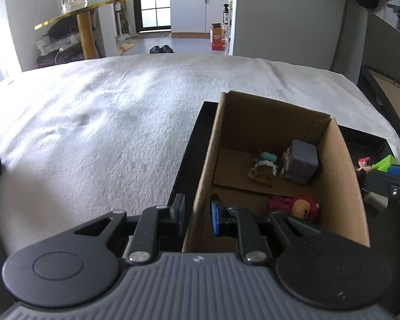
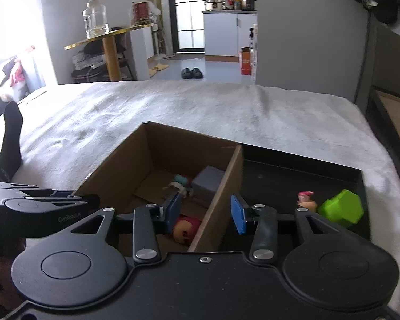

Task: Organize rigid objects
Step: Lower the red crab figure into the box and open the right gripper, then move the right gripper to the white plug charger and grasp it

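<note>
I'm straddling the cardboard box (image 2: 221, 170) walls, both grippers' jaws parted, gripping nothing; next, the green block (image 2: 342, 209) (probably light, rigid) by its flat faces.

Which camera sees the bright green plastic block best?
The right wrist view: the bright green plastic block shows whole there, lying in the black tray. The left wrist view catches only a green corner at its right edge.
</note>
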{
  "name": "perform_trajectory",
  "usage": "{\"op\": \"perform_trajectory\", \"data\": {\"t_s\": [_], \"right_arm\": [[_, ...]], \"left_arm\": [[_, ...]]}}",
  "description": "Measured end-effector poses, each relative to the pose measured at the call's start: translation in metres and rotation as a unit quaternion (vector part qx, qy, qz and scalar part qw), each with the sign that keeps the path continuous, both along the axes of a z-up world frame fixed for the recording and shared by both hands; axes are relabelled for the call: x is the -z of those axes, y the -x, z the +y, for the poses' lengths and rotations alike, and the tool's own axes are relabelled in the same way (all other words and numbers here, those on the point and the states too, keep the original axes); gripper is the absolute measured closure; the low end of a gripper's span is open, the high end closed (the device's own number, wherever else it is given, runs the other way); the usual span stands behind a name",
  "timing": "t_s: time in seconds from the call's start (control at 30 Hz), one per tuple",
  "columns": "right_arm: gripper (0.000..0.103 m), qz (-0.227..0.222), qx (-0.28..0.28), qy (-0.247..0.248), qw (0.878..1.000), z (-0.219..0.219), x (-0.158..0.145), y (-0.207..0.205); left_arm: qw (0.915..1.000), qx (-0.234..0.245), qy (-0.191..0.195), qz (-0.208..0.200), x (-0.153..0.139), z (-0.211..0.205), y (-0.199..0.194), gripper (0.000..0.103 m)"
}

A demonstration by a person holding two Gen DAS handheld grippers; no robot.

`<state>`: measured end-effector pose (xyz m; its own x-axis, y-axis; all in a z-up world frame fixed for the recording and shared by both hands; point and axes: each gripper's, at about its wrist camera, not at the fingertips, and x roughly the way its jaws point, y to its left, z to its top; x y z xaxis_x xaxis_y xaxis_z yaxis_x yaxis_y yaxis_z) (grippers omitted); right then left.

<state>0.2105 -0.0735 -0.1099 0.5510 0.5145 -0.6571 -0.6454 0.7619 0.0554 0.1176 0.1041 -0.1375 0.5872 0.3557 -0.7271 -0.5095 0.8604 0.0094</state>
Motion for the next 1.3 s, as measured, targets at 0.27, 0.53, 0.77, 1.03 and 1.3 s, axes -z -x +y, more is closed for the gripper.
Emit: {"op": "perform_trajectory", "data": {"t_s": [0.27, 0.53, 0.77, 1.03, 1.3], "right_arm": [[0.059, 0.018, 0.063, 0.006, 0.998, -0.034, 0.010, -0.012], [0.045, 0.017, 0.097, 0.013, 0.995, -0.056, 0.019, -0.017], [0.028, 0.023, 0.133, 0.022, 0.991, -0.074, 0.031, -0.030], [0.008, 0.026, 0.136, 0.021, 0.990, -0.079, 0.043, -0.040], [0.008, 0.041, 0.144, 0.023, 0.988, -0.077, 0.062, -0.055]], "left_arm": [[0.9996, 0.002, -0.020, 0.018, -0.005, -0.003, -0.002, 0.078], [0.9988, 0.013, -0.038, 0.028, -0.006, -0.012, -0.006, 0.045], [0.9966, 0.015, -0.071, 0.038, -0.009, -0.023, -0.014, 0.030], [0.9958, 0.017, -0.078, 0.045, -0.012, -0.029, -0.022, 0.027], [0.9947, 0.017, -0.085, 0.055, -0.002, -0.030, -0.029, 0.026]]}}
